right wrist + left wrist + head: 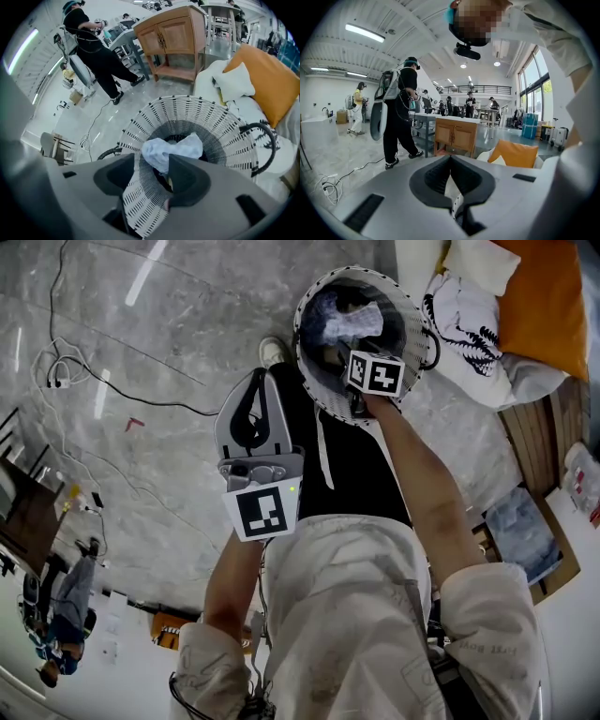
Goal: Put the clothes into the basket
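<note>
Right gripper (152,161): jaws released over basket (187,101) | pale blue cloth (171,150) inside, 1 piece done | left gripper (450,157): jaws clenched, empty | white printed fabric (469,324), upper right, probably left.

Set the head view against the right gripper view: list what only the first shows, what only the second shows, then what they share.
Only the head view: the left gripper, jaws together, in front of the person's black top, and cables on the floor.
Only the right gripper view: a wooden cabinet and a person in black near it.
Both: the white basket, the pale blue garment lying in it, the right gripper at the basket with its jaws apart, and the orange cushion.
</note>
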### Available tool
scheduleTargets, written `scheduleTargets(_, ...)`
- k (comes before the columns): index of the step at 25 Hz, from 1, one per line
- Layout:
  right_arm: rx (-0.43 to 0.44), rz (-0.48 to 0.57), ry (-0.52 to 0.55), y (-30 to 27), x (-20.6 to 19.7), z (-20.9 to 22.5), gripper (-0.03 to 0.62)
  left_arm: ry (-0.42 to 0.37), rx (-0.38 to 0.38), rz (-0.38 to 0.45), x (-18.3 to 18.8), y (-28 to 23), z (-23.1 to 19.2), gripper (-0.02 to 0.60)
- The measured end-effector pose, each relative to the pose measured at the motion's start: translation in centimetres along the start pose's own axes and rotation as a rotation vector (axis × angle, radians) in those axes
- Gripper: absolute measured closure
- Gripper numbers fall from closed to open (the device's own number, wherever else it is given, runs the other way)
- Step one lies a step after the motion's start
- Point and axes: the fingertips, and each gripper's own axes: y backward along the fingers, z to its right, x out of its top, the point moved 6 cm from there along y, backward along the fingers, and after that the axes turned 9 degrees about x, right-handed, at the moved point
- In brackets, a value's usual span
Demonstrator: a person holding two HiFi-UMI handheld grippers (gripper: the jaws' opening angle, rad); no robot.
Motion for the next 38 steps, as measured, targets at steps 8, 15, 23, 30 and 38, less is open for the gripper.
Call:
scheduleTargets(8,0.032,0.022,0.015,3.4,-1.3,-0.3,0.387,-0.003,-0.021,0.024,1.8,1.2,2.0,0.577)
scheduleTargets(15,0.067,0.106,0.055,10.0,-1.6,-0.8,0.391,-0.008,-0.03,0.092,5.7,3.5,5.1,0.577)
scheduleTargets(23,0.142,0.261,0.145,19.7,-1.2,-2.7,0.4,-0.025,-0.082,0.151,9.7,6.6,9.7,0.577)
scheduleTargets(30,0.189,0.495,0.085,30.2,-0.5,-4.2,0.407,-0.061,-0.175,0.209,12.9,9.2,13.7,0.577)
scheduleTargets(38,0.022,0.678,0.145,42.6,-1.1,-3.5,0.416,-0.11,-0.238,0.215,15.0,12.2,18.8,0.577)
